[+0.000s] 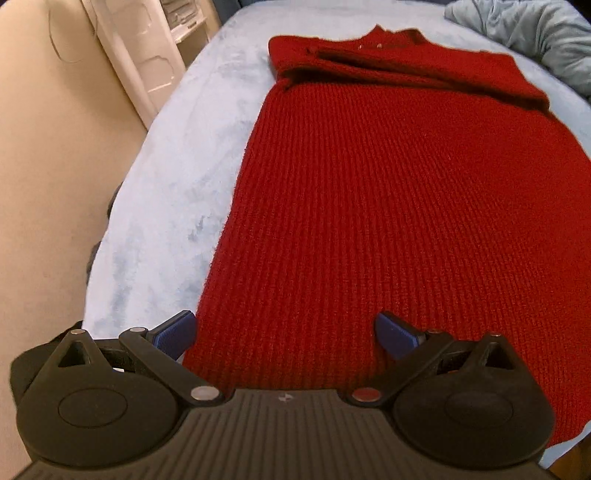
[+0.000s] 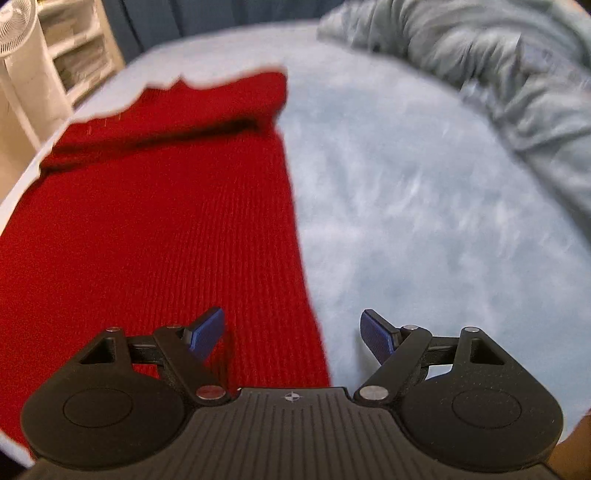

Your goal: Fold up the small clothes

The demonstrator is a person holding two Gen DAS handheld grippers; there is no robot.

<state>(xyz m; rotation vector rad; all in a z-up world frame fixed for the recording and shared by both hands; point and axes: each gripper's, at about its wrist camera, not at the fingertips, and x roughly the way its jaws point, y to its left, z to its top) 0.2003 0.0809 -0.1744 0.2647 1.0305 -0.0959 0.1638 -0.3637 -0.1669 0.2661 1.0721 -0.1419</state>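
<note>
A red knitted sweater lies flat on a pale blue bed cover, collar at the far end, its sleeves folded across the upper chest. My left gripper is open over the sweater's near left corner, the left pad by the edge, the right pad over the knit. In the right wrist view the sweater fills the left half. My right gripper is open and straddles the sweater's near right edge, left pad over the knit, right pad over the bed cover. Neither holds anything.
A rumpled grey-blue duvet is heaped at the far right of the bed, also seen in the left wrist view. The bed's left edge drops to a beige floor. White drawers and a white fan stand at the far left.
</note>
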